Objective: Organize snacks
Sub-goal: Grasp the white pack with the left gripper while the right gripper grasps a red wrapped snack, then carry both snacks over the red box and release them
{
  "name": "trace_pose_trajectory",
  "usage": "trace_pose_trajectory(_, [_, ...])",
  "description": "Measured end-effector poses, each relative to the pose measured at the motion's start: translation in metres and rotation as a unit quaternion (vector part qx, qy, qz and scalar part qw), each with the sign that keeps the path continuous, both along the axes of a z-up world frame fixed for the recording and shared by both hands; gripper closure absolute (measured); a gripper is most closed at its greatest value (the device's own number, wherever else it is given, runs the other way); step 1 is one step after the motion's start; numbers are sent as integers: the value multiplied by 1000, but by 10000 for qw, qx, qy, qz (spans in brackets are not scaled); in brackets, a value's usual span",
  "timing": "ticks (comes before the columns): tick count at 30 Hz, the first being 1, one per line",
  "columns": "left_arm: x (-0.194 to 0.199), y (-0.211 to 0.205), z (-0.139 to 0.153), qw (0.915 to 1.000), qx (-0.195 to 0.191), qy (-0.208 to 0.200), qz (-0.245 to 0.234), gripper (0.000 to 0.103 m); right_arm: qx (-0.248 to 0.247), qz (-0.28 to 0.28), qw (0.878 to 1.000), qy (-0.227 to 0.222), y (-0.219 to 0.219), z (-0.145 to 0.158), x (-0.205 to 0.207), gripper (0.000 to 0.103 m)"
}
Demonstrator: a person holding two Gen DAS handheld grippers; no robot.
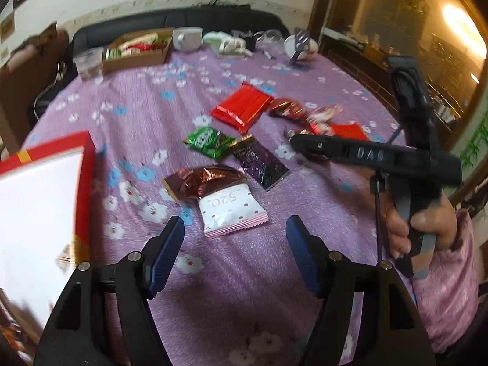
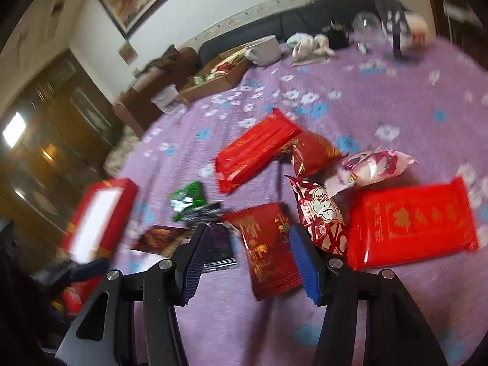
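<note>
Snack packets lie scattered on a purple flowered tablecloth (image 1: 244, 274). My left gripper (image 1: 235, 228) is open and empty, just short of a white "520" packet (image 1: 231, 210); a brown packet (image 1: 204, 181), a green one (image 1: 207, 141), a dark purple one (image 1: 260, 163) and a large red pack (image 1: 242, 106) lie beyond. A red box with a white inside (image 1: 45, 207) stands at the left. My right gripper (image 2: 247, 241) is open over a dark red packet (image 2: 268, 250), not gripping it. A red-and-white packet (image 2: 320, 216), a pink one (image 2: 372, 164) and a red pack (image 2: 411, 222) lie right.
At the table's far edge stand a cardboard box of snacks (image 1: 137, 48), a clear plastic cup (image 1: 90, 62), a white bowl (image 1: 187, 38), crumpled cloth (image 1: 227, 42) and a tipped cup (image 1: 300, 45). A dark sofa sits behind the table and a wooden cabinet to the right.
</note>
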State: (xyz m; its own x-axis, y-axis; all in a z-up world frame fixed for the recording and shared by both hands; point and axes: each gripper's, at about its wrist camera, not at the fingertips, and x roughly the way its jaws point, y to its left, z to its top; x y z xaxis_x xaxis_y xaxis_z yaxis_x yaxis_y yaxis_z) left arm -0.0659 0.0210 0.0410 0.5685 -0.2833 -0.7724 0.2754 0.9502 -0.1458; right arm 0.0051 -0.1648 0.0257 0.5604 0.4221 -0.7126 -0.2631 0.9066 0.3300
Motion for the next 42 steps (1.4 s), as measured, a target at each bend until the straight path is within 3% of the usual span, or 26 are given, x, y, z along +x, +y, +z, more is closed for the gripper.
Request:
trace_pose_trajectory(2, [5, 0, -6, 9998, -96, 149, 61, 34, -685, -184, 9974, -87, 8, -6, 1, 36])
trace_pose_trajectory(5, [13, -2, -15, 9990, -230, 331, 215, 34, -1240, -119, 9919, -235, 18, -12, 2, 34])
trace_pose_trajectory(7, [18, -3, -19, 9984, -253, 384, 317, 34, -1129, -118, 9933, -237, 16, -12, 4, 38])
trace_pose_trajectory(8, [19, -4, -22, 9982, -206, 407, 380, 35, -1071, -134, 9939, -236, 14, -12, 4, 45])
trace_pose_trajectory(9, [19, -5, -23, 9984, -155, 360, 416, 34, -1051, -143, 9941, -238, 13, -12, 5, 58])
trace_pose_trajectory(10, [18, -6, -23, 9985, -81, 310, 434, 34, -1067, -155, 9939, -247, 12, -12, 5, 61])
trace_pose_trajectory(14, [18, -13, -25, 9987, 141, 199, 457, 35, -1153, -103, 9929, -268, 16, -11, 2, 64])
trace_pose_trajectory(16, [16, -16, -25, 9989, 183, 142, 408, 48, -1173, -69, 9927, -273, 18, -11, 1, 64])
trace_pose_trajectory(24, [23, -12, -24, 9989, 168, 39, 426, 53, -844, -80, 9963, -135, 13, -10, 1, 65])
trace_pose_trajectory(27, [21, -7, -21, 9991, 80, -36, 412, 66, -700, 13, 9975, -97, 13, -10, -1, 65])
trace_pose_trajectory(37, [1, 1, -3, 9992, -79, -258, 305, 68, -140, 327, 9994, -16, 15, -6, -4, 66])
trace_pose_trajectory(42, [-10, 11, 9, 9983, -186, -381, 393, 68, -130, 435, 9990, -58, 19, -5, -7, 66])
